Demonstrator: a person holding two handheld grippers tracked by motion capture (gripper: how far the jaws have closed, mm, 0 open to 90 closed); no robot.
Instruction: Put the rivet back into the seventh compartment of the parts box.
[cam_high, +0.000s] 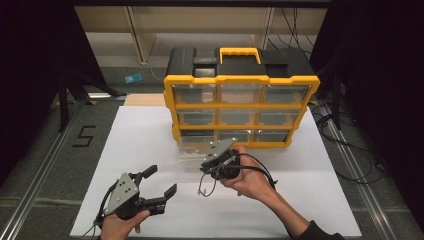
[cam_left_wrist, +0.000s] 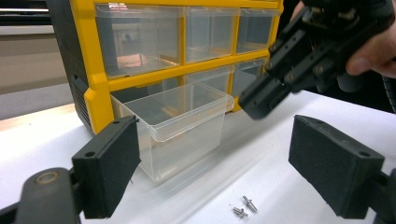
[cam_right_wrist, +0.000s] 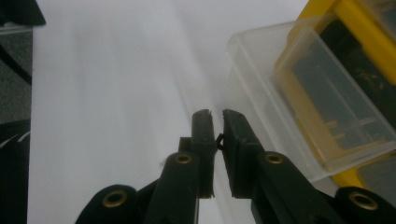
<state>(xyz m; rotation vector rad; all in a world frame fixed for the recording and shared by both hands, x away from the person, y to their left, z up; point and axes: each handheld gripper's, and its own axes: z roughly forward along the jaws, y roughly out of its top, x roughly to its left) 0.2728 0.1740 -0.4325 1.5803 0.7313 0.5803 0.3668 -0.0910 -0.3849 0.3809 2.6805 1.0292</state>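
Left gripper view: clear rectangular plastic drawer (cam_left_wrist: 180, 128) is standing at 12 o'clock of two small metal screws (cam_left_wrist: 245, 207); left gripper (cam_left_wrist: 215, 168) is gaping released; right gripper (cam_right_wrist: 215, 122) is clenching a tiny dark item, indistinct.

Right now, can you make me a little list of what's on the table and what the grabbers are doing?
Cabinet: yellow drawer organizer at the back of the white table
Pulled-out drawer: clear drawer, standing on the table before the organizer
Small parts: two screws lying on the table
Left gripper: open, holding nothing
Right gripper: shut, near the clear drawer
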